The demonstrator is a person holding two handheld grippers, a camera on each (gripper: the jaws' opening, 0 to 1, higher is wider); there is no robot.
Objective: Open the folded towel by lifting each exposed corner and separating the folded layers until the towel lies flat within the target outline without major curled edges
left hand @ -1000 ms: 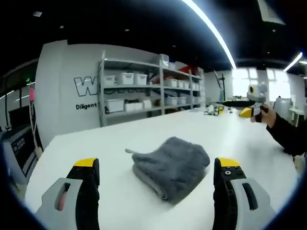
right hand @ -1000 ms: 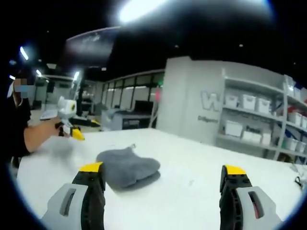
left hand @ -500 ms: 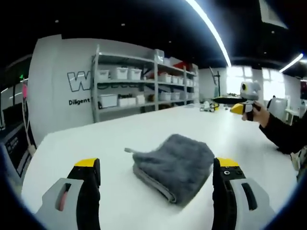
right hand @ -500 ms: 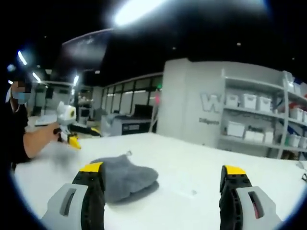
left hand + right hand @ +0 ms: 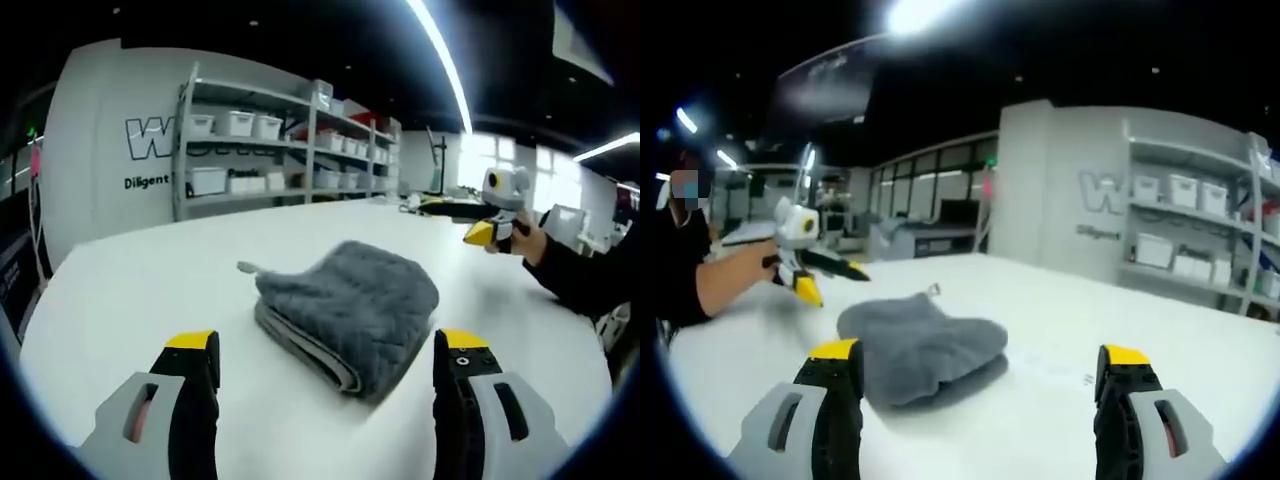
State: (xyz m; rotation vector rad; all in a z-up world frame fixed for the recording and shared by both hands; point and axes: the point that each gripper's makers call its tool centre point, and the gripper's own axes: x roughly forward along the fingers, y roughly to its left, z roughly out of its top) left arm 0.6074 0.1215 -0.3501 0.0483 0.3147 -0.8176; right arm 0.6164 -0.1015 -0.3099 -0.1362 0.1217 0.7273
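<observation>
Closer now, folded towel (image 5: 348, 310) — loop tab (image 5: 244, 267) pointing left.

The towel (image 5: 348, 310) is dark grey with a quilted diamond weave, lying on a plain white table (image 5: 130, 290). At twelve o'clock, grey shelves (image 5: 260, 140) hold white bins (image 5: 235, 123). Both grippers' jaws are grey and black, tipped yellow.

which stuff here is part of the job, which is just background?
Job:
- towel, folded on the table
- left gripper, open
- right gripper, open

Background:
- shelves with white bins
- wall lettering
</observation>
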